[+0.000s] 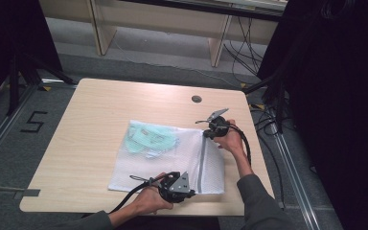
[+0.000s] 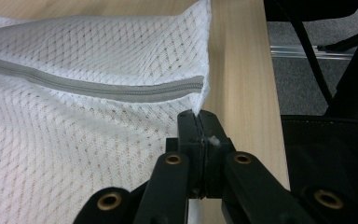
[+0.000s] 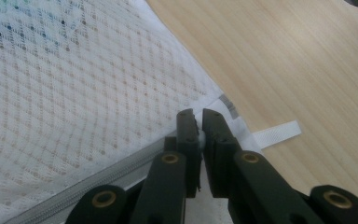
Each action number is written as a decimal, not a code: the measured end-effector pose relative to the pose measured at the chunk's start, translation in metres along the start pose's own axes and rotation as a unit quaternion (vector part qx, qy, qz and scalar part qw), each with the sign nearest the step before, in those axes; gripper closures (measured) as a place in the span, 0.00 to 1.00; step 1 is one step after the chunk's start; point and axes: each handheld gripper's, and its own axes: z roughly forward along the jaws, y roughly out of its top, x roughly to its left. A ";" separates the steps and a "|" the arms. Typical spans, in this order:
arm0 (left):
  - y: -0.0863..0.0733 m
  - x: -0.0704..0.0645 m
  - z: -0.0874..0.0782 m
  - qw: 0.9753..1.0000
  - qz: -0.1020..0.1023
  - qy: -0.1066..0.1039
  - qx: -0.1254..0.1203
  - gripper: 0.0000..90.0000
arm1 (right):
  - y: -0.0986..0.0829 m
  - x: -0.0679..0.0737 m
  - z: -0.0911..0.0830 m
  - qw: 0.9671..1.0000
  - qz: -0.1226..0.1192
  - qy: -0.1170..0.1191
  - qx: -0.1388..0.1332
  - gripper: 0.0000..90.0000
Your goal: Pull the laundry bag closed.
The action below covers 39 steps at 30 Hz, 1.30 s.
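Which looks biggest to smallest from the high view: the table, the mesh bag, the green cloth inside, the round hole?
1. table
2. mesh bag
3. green cloth
4. round hole

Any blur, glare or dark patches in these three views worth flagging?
High view: soft overall, black at both sides, even light on the table. Left gripper view: mesh bag sharp, left gripper slightly soft. Right gripper view: right gripper and mesh sharp, no glare.
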 end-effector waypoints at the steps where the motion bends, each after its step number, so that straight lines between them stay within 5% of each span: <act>1: 0.000 0.000 0.000 1.000 -0.006 0.000 -0.002 0.99 | 0.000 0.000 0.000 1.000 0.002 -0.003 0.000 0.96; 15: 0.000 0.001 0.002 1.000 -0.018 0.001 -0.004 0.96 | -0.002 -0.003 -0.005 0.999 0.040 -0.009 -0.009 0.86; 19: 0.000 0.001 0.002 1.000 -0.018 -0.001 -0.001 0.95 | -0.002 -0.002 -0.011 0.998 0.048 -0.003 -0.030 0.83; 28: 0.006 0.006 -0.011 0.999 -0.045 -0.015 -0.012 0.72 | 0.001 0.019 -0.037 0.998 0.045 -0.001 -0.038 0.75; 33: 0.005 0.019 -0.029 0.998 -0.062 0.009 -0.011 0.63 | -0.004 0.038 -0.049 0.998 0.038 0.019 -0.047 0.74; 39: -0.007 0.051 -0.065 0.994 -0.085 0.068 0.002 0.56 | -0.015 0.057 -0.057 0.998 0.019 0.037 -0.037 0.78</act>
